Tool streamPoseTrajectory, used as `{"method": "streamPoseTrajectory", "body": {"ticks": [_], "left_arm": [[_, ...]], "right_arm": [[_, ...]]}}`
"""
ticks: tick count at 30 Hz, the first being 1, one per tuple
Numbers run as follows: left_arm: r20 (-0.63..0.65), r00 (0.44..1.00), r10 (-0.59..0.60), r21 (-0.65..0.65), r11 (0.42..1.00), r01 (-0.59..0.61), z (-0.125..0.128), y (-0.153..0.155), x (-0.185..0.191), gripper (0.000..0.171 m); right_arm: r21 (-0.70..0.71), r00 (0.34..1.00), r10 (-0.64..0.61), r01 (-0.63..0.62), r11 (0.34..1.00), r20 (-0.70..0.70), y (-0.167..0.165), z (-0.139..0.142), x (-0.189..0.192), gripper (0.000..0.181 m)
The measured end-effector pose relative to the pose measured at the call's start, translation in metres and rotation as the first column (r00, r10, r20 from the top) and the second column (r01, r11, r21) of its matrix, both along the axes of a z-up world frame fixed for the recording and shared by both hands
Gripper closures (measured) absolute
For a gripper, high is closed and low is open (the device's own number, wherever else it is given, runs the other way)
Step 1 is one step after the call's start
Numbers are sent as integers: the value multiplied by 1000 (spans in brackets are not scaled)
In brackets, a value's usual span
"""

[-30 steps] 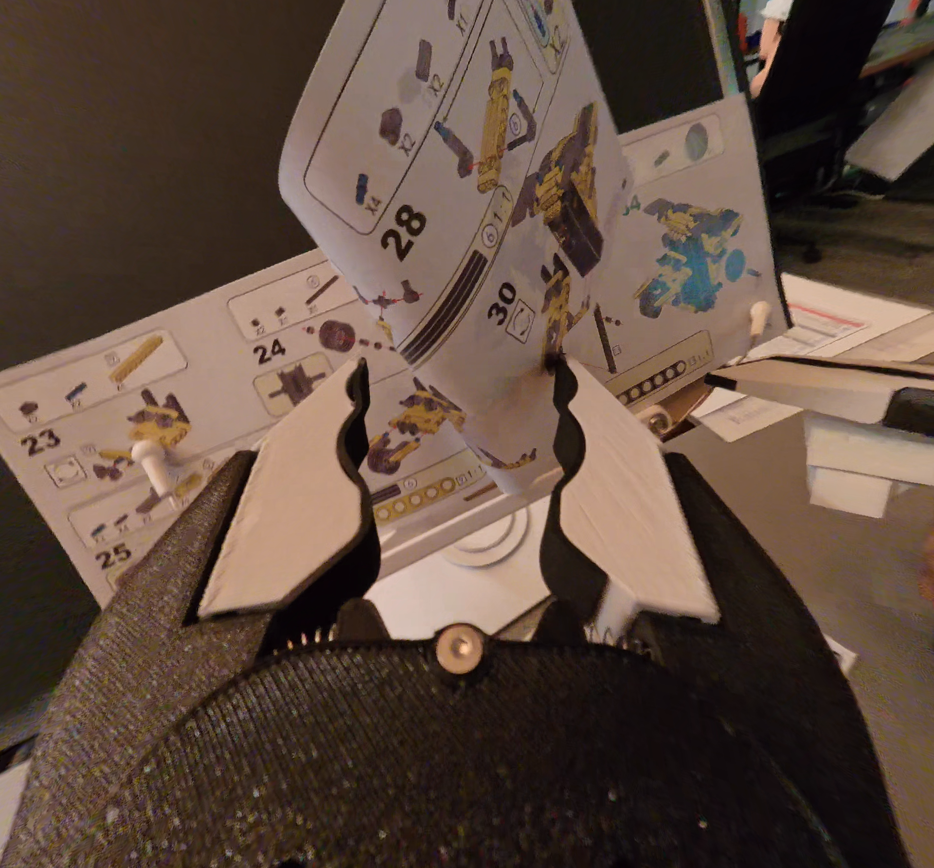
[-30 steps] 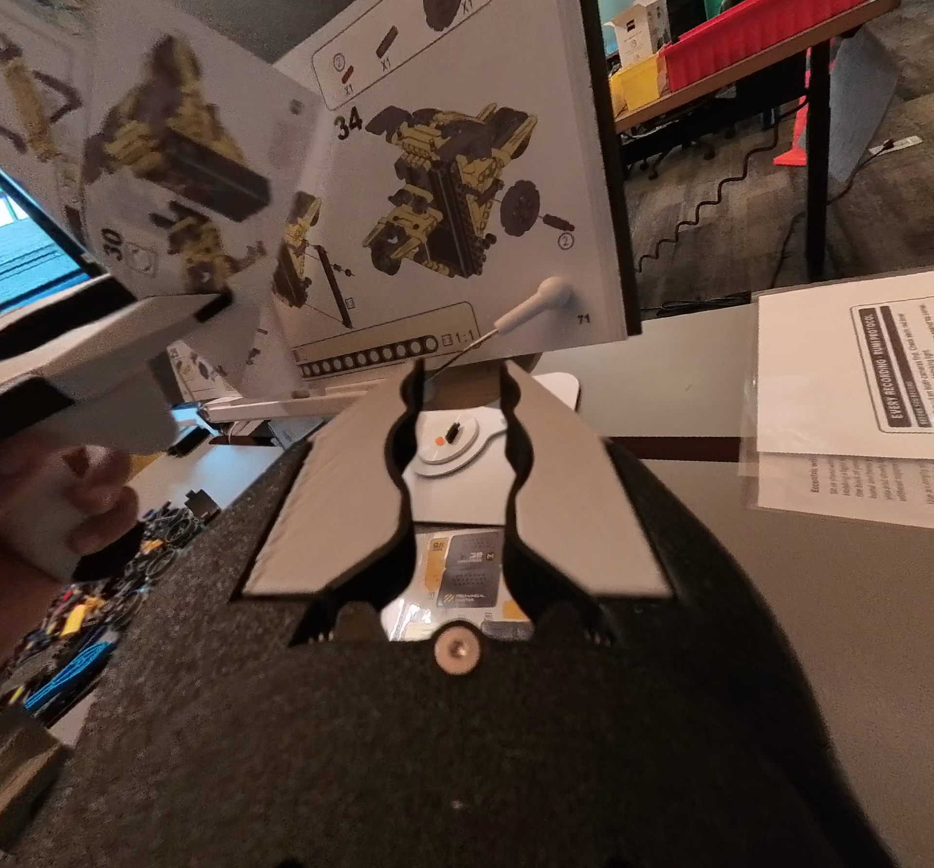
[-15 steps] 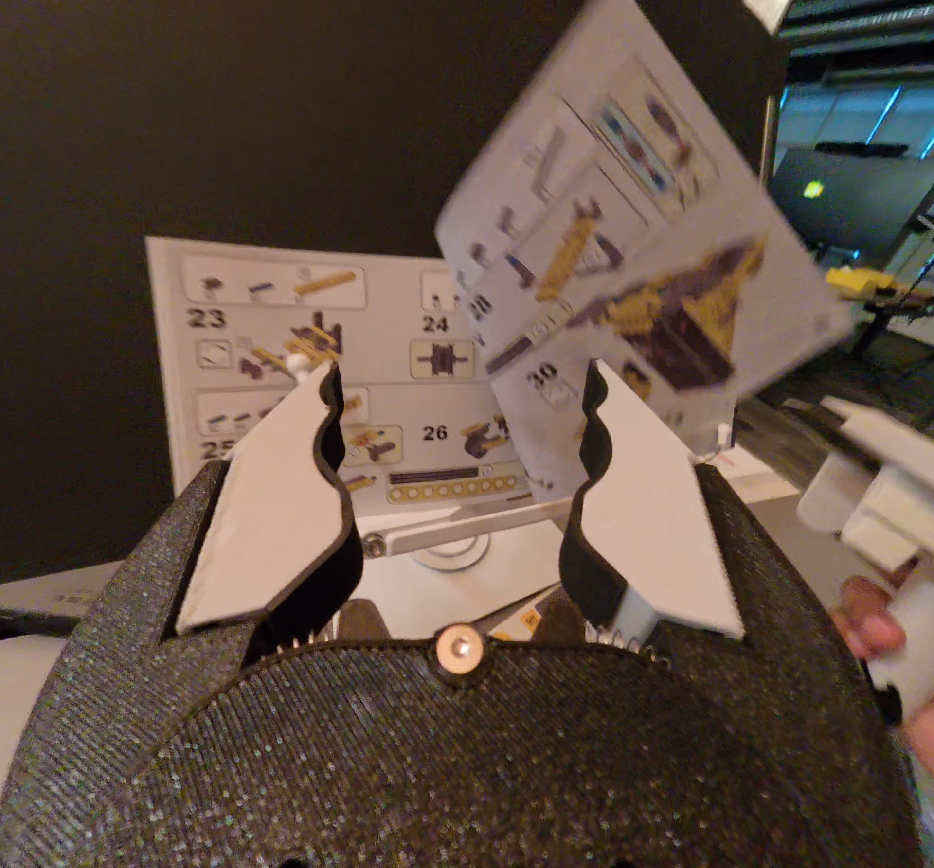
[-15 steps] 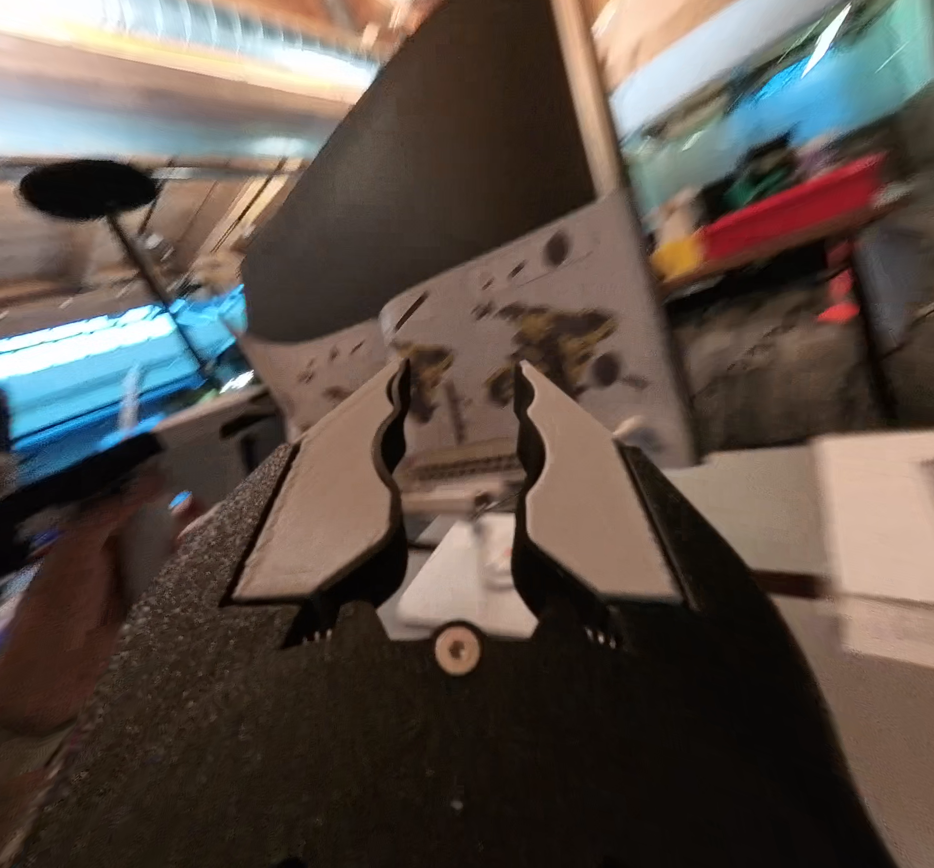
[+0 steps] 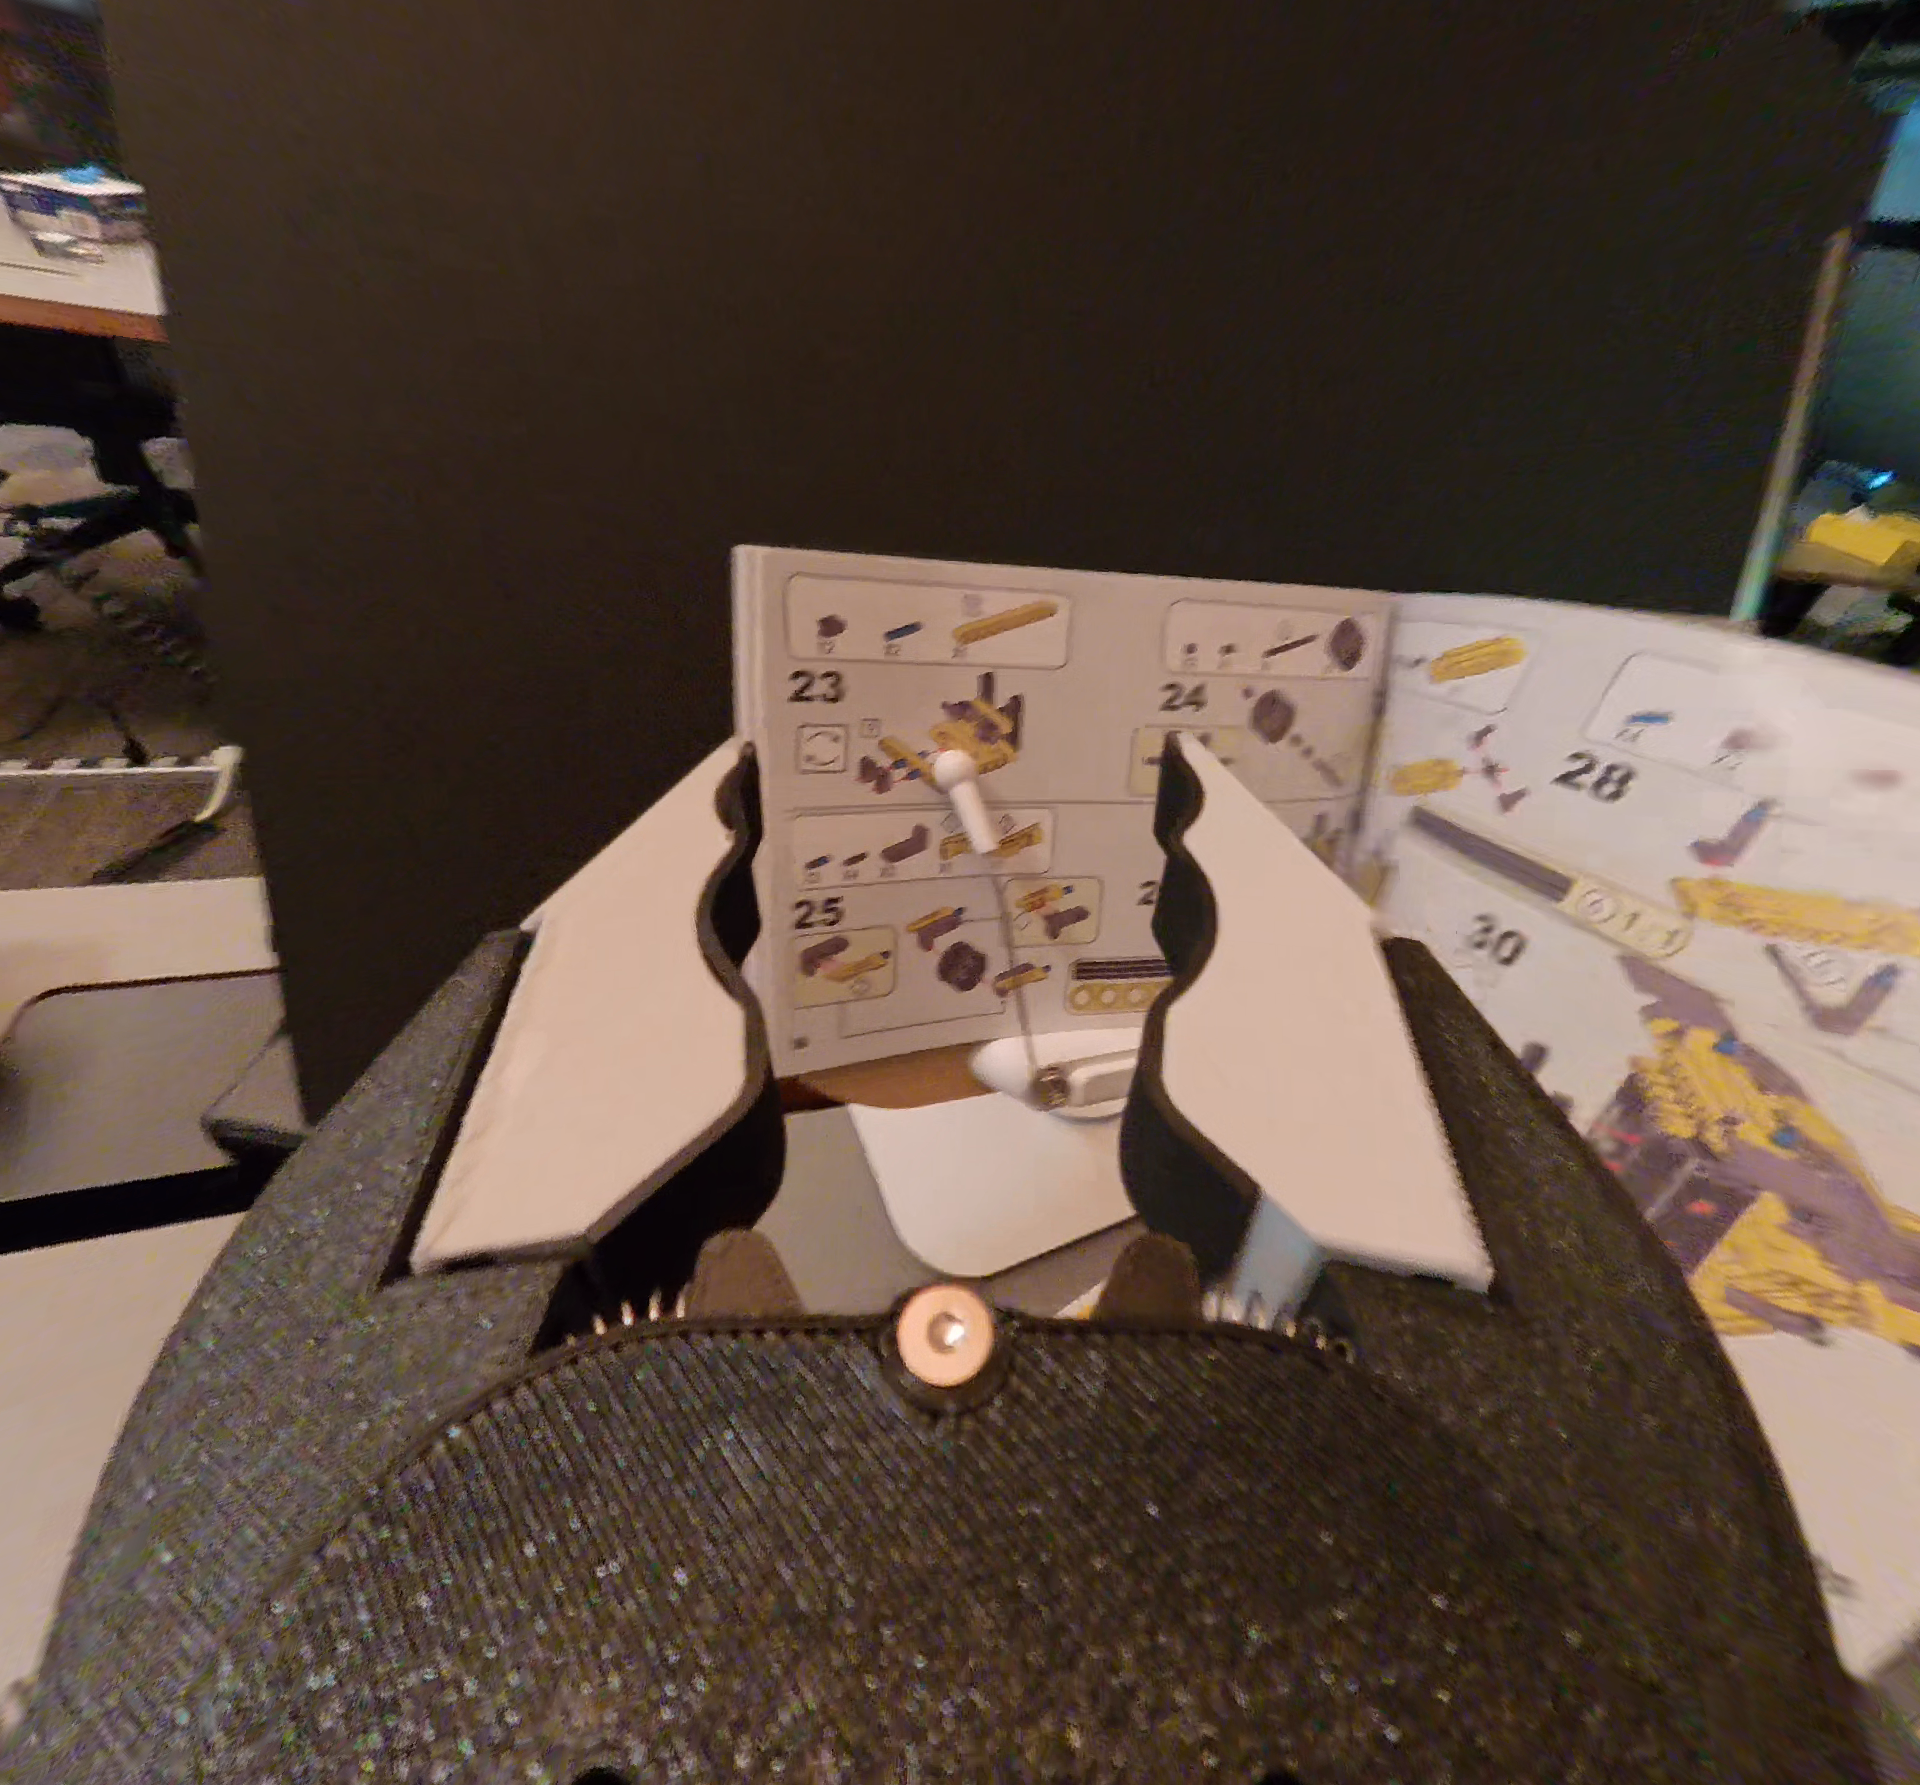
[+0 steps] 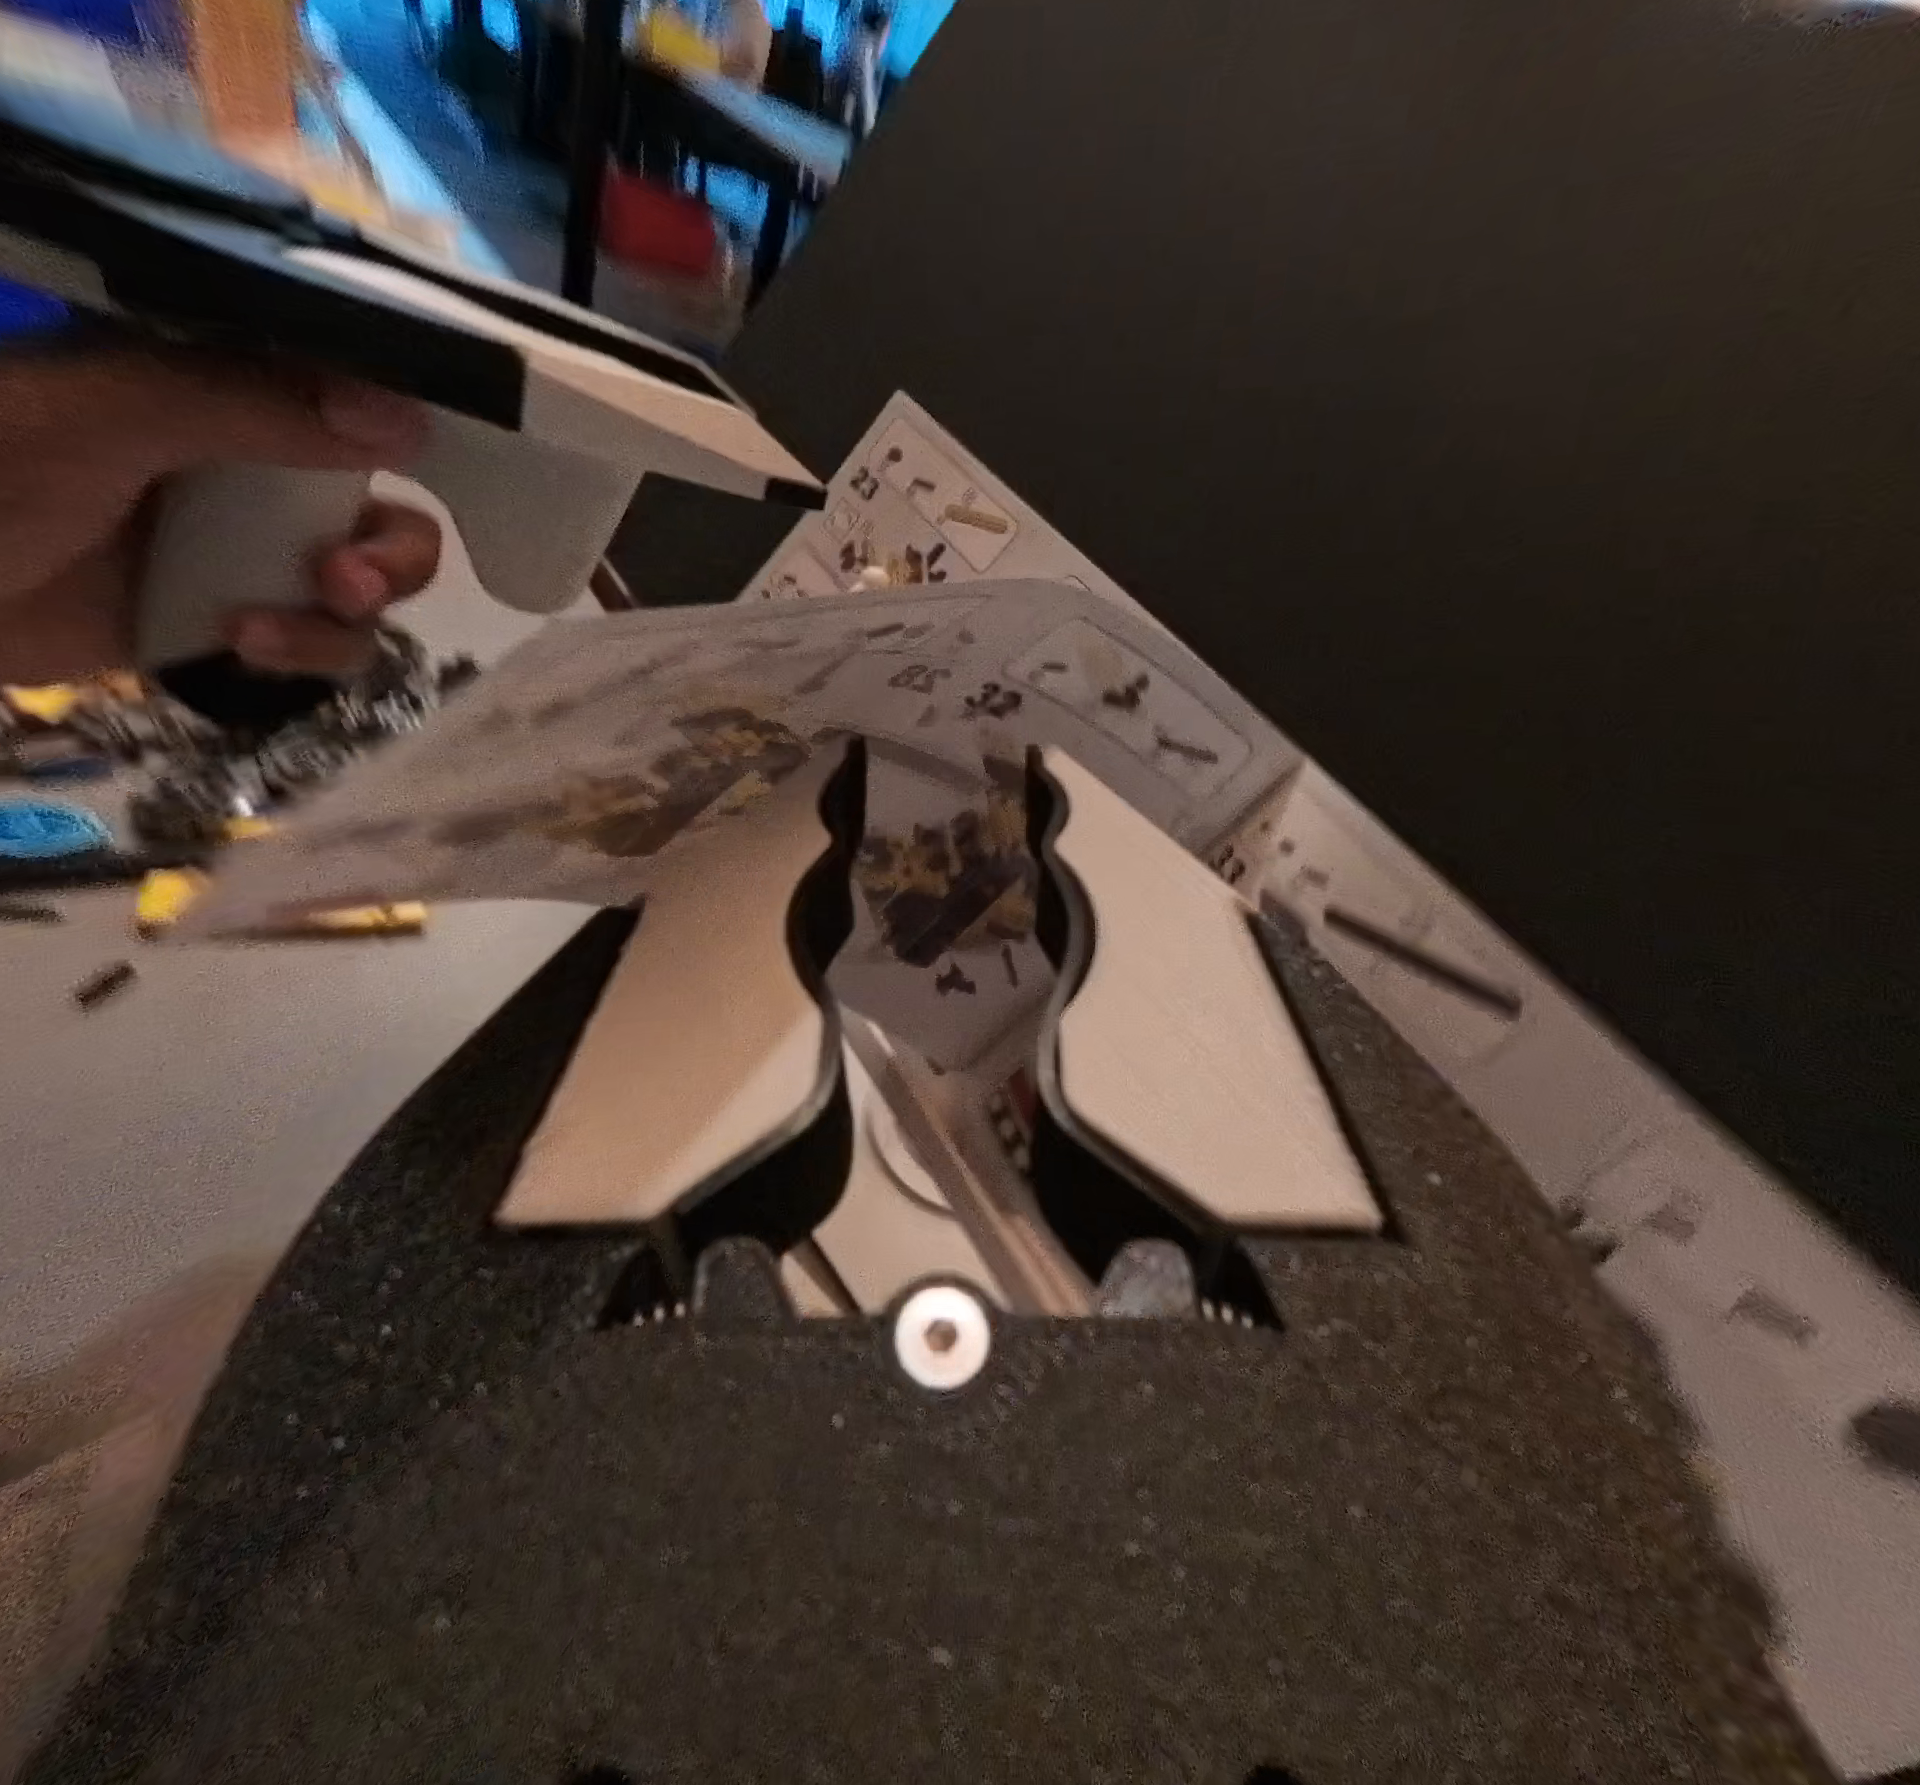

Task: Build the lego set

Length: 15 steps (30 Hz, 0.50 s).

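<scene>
An open instruction booklet [image 5: 1039,800] stands on a white stand [image 5: 987,1185] in front of a black board [image 5: 935,281]. A white clip arm [image 5: 961,790] presses on its left page. A loose page [image 5: 1662,904] hangs down to the right. My left gripper [image 5: 956,759] is open and empty, a short way in front of the left page. My right gripper [image 6: 945,769] is open and empty, low at the booklet's right side. The loose page [image 6: 675,727] curves over its fingertips. The left gripper [image 6: 623,426], held by a hand, also shows in the right wrist view.
Several small yellow, black and blue building pieces [image 6: 260,779] lie on the grey table [image 6: 260,1060] at the left of the right wrist view. The black board [image 6: 1403,385] stands behind the booklet. Other desks and shelves show blurred beyond.
The loose page has swung from upright in the middle over to the right and down. My left gripper has drawn back from it. My right gripper has moved in low under the page.
</scene>
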<state>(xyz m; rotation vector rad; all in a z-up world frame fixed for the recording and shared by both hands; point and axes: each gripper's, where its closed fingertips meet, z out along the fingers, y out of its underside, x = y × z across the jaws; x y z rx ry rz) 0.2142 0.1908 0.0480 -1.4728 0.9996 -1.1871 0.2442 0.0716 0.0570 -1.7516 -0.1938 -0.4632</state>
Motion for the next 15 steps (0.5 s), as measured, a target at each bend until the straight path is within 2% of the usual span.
{"method": "streamPoseTrajectory", "body": {"ticks": [3,5,9,12,15], "left_arm": [[-24,999,45,14,999,-44,-8,22,-3,109],[-36,999,6,-16,1000,-7,-11,24,-4,111],[-29,975,-219,-77,973,216,-10,-4,-4,124],[30,939,-343,-156,926,343,-5,-16,-7,133],[70,907,-415,-176,890,421,-1,-16,-15,137]], "right_arm": [[-184,997,29,-14,983,77,21,5,-5,142],[-296,991,72,-36,954,110,32,6,-9,136],[-481,968,168,-60,875,184,52,10,-11,124],[-597,946,300,-169,784,126,59,7,-27,114],[-695,930,362,-221,685,61,61,0,-39,102]]}}
